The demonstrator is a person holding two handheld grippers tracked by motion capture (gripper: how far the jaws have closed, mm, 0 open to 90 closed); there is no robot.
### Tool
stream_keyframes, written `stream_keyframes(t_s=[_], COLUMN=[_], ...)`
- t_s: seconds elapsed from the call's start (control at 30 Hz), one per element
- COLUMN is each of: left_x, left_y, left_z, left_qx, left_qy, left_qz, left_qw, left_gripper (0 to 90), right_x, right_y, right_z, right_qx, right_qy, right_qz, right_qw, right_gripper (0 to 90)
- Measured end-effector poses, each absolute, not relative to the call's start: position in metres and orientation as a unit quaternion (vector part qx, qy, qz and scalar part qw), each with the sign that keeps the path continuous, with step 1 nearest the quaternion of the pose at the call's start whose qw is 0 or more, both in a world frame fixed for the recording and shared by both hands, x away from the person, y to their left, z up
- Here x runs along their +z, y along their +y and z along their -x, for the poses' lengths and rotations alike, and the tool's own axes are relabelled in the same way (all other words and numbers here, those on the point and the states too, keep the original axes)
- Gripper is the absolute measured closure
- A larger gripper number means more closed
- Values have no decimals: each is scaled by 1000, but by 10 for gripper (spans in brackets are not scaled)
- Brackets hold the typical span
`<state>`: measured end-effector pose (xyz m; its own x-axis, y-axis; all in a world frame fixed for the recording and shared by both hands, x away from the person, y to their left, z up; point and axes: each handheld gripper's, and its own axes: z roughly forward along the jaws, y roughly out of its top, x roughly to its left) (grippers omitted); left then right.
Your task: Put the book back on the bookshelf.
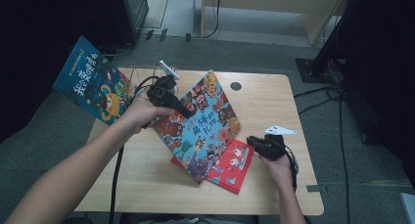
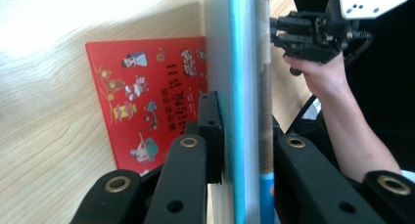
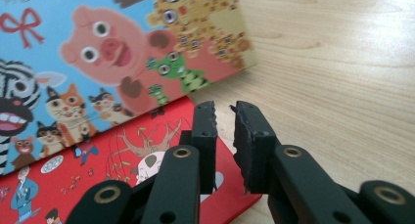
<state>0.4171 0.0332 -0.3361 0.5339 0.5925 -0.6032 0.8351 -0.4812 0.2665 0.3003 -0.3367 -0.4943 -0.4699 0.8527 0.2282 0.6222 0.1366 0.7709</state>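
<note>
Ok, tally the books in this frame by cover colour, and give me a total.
Dark blue cover: 1, the dark blue book at the table's left edge
Light blue animal cover: 1, the animal book, held by the left gripper
Red cover: 1, the red book
Total: 3

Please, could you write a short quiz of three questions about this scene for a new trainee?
1. True or false: the left hand-held gripper clamps the edge of the blue animal book.
2. Which book lies flat on the table? A) dark blue book B) red book C) blue animal book
3. What is between the jaws of the right hand-held gripper?

Key:
1. True; its pads press on both sides of the book edge.
2. B, the red book, partly under the tilted blue animal book.
3. Nothing; a narrow empty gap, above the red book's corner.
</note>
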Motion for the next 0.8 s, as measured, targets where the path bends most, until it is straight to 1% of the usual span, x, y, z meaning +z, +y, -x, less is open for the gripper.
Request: stream_keyframes(t_s=[0.27,0.6,0.7,0.8], left_x=[-321,-310,-308,-307], left_y=[64,124,139,154], left_z=[-388,-359,-351,-344], left_qx=[-190,-172,-163,-155], left_qy=[422,466,480,487], left_qz=[-840,-813,-807,-804], left_qw=[285,302,303,304], left_gripper=[797,790,789,784], right_x=[-495,-496,-497,-497], right_y=[-322,-300,-297,-293], right_z=[-306,-311,-312,-317], right_qx=[429,425,426,416], right_qy=[758,778,780,786], right_qz=[-472,-439,-434,-435], right_qw=[135,143,149,140], right_gripper=[680,666,628,599])
